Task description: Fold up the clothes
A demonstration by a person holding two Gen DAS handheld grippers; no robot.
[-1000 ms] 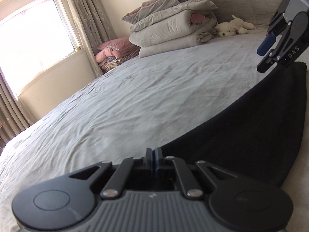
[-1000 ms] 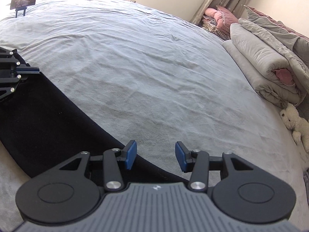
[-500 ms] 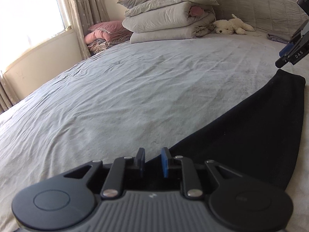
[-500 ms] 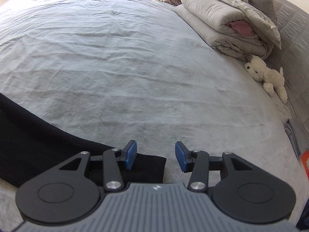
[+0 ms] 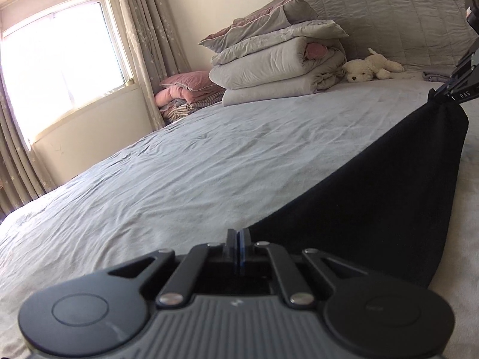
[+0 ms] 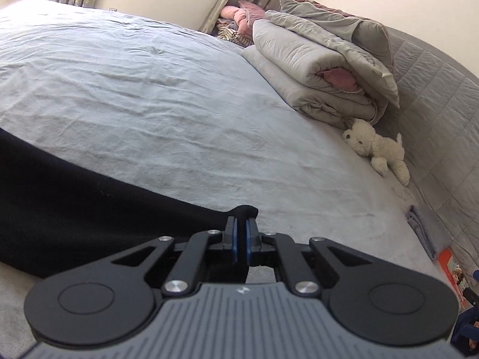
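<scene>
Fabric of black garment [image 5: 374, 209] reads soft, limp and light, so it'll sag between holds; corners of the far edge look like the right hold points. Left gripper [image 5: 238, 240] is clenched on its near corner, right gripper [image 6: 241, 239] pinches the other corner, cloth bunched at its tips. Garment is plain, matte, a long dark panel lying flat on grey bed [image 5: 179, 164]. Beyond: folded duvets [image 5: 275, 68], plush dog [image 6: 374, 146]

Both grippers, left [image 5: 238, 240] and right [image 6: 241, 234]: black linkages, silver screws, ribbed grey body behind blue-padded fingers [image 6: 249, 240].
</scene>
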